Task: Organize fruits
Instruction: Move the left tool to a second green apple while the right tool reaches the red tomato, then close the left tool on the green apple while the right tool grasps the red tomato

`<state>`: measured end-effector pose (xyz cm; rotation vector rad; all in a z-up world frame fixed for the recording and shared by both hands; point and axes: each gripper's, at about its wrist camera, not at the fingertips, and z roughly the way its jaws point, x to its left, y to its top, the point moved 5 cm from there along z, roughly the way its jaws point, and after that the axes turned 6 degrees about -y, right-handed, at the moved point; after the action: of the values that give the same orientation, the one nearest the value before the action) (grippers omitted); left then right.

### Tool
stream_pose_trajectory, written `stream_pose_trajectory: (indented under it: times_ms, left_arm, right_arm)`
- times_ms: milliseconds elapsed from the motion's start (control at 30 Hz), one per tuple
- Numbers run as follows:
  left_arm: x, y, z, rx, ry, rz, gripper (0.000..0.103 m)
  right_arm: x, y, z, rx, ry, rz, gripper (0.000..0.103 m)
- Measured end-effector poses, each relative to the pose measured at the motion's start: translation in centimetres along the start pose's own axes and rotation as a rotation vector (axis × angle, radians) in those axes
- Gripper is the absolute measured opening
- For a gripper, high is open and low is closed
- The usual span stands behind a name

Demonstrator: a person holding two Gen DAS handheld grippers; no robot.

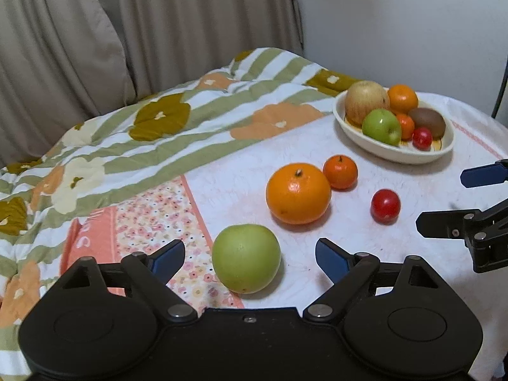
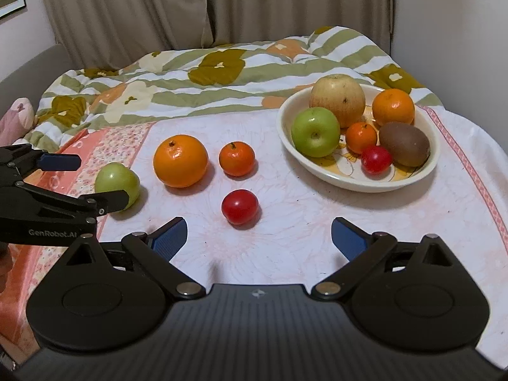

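Nearest the left wrist camera, the left claw point(image 1: 250, 257) is being held wide, its blue pads point(image 1: 168, 258) set either side of a pale green apple point(image 1: 246, 258) without touching it; nothing is being gripped. That apple is resting where the flowered cloth point(image 1: 158, 219) meets the white cloth point(image 1: 412, 231), and the claw is probably being lined up on it for a pick. Likewise, the right claw point(image 2: 257, 238) is being kept wide and empty, just short of a small red fruit point(image 2: 239, 206), likely its own target.

Beyond these, a big orange point(image 2: 180, 161) and a small orange point(image 2: 237, 159) are lying loose, close together on the white cloth. All four loose fruits are presumably being left out to be gathered.

Farther back, at the right, a cream bowl point(image 2: 365, 184) is already being filled: a yellow apple, a green apple, two oranges, a kiwi and a red fruit are piled in it, which suggests it is the collecting place. A striped flowered quilt point(image 2: 222, 73) is bunched behind, before beige curtains point(image 2: 127, 16).
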<state>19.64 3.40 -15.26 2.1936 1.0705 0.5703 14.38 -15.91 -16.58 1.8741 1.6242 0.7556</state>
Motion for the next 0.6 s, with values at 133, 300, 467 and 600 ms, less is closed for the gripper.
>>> stream_pose_trajectory:
  times_ms: [133,300,467,600]
  left_arm:
    - [0.5,-0.3,1.2,0.02,-0.033,-0.006,0.085]
    - [0.9,-0.6,2.4,0.042,-0.057,-0.013,0.078]
    - [1.4,-0.9,3.2,0.059,-0.071,-0.033,0.062]
    - [1.9,-0.9,3.3,0.059,-0.098,-0.061,0.06]
  right_arm:
    - [0.6,-0.2,1.0,0.011,-0.011,0.008,0.103]
    - [1.5,-0.5,1.8,0.019,-0.032,-0.003,0.103]
    - [2.1,-0.5,2.4,0.024,-0.034,-0.009,0.103]
    - [2.5,-0.4,3.0,0.029,-0.031,-0.017,0.098]
